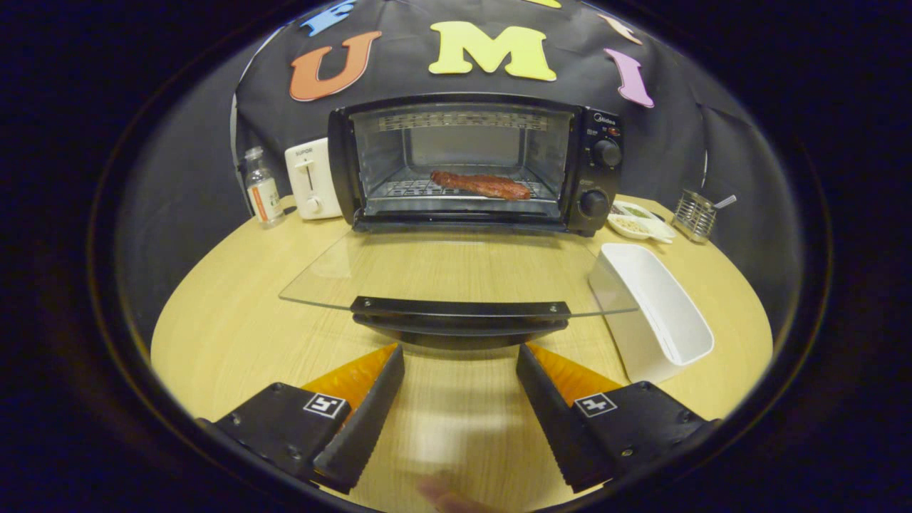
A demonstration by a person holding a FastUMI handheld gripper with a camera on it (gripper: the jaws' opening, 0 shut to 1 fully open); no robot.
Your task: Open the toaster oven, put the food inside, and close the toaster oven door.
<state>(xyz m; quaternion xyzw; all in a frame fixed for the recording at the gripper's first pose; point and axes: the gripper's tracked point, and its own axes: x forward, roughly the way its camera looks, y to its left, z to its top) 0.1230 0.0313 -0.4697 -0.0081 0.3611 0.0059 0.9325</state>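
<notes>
Food point(480, 184) sits on rack inside toaster oven point(474, 164), 12 o'clock. Door point(456, 274) down flat, handle just ahead of gripper point(459, 356); jaws apart, empty. Left, prob.: lift door & shut.

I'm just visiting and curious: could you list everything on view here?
oven: one, black, at the table's back, door down
door: one, clear glass with black handle, lying flat just ahead of the fingers
meat: one, reddish brown, on the oven's rack
toaster: one, white, left of the oven
bottle: one, clear, left of the toaster
tray: one, white, right of the door
dishes: white, right of the oven
rack: one, metal, beyond the dishes
table: one, light wood
gripper: one, black and orange, open, holding nothing
</notes>
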